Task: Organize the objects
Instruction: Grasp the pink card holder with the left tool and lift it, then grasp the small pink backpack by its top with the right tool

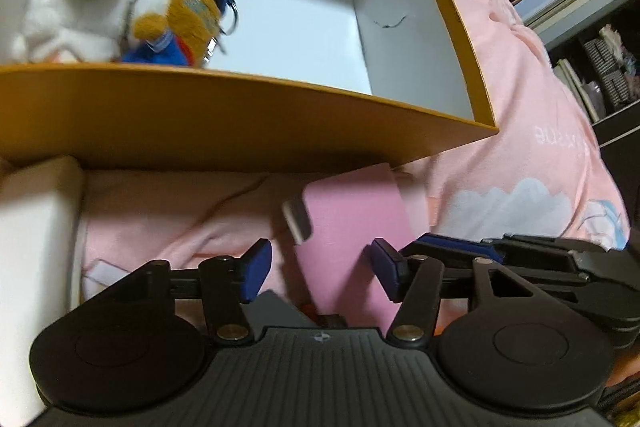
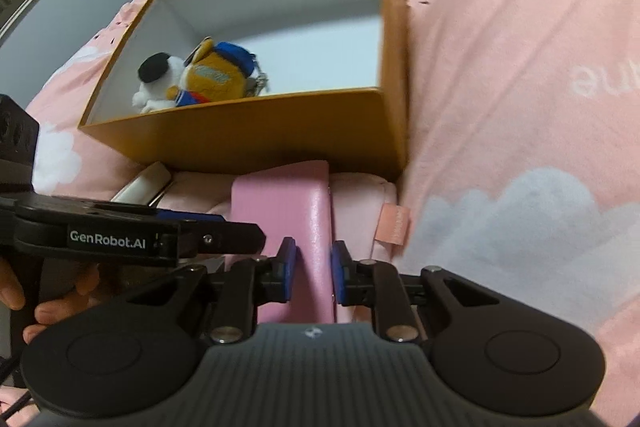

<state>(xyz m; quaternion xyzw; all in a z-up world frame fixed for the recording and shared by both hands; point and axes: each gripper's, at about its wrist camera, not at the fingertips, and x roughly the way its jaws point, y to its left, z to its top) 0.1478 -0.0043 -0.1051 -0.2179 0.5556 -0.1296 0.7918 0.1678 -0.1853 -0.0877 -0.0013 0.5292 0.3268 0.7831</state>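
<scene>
- Right gripper (image 2: 313,275): jaws set on either side of a pink box (image 2: 294,223), blue pads against or just beside its 2 long faces; contact looks closed on the box, though a thin gap on the right pad side cannot be ruled out.
- Left gripper (image 1: 318,269): jaws apart, the pink box (image 1: 352,227) lying between and just ahead of them, touching neither pad.
- The pink box runs forward from the jaws to the near wall of an orange box (image 2: 256,131), its far end tucked just under that wall. It rests on pink bedding (image 2: 520,107) printed with white clouds.
- Inside the orange box, ahead and left of both pairs of jaws, 2 plush toys sit together at the left end: a white plush with a black ear (image 2: 156,79) and an orange-and-blue plush with a key ring (image 2: 218,79).
- Right wrist view only: a pale pink pouch with a tab (image 2: 362,211) just right of the pink box, the left gripper body marked "GenRobot.AI" crossing in from the left, and fingers of the person's left hand (image 2: 44,311) on its handle.
- Left wrist view only: a white block (image 1: 36,227) left of the jaws, a small grey-white object (image 1: 297,221) touching the pink box's left edge, identity unclear, and the right gripper's finger arriving from the right.
</scene>
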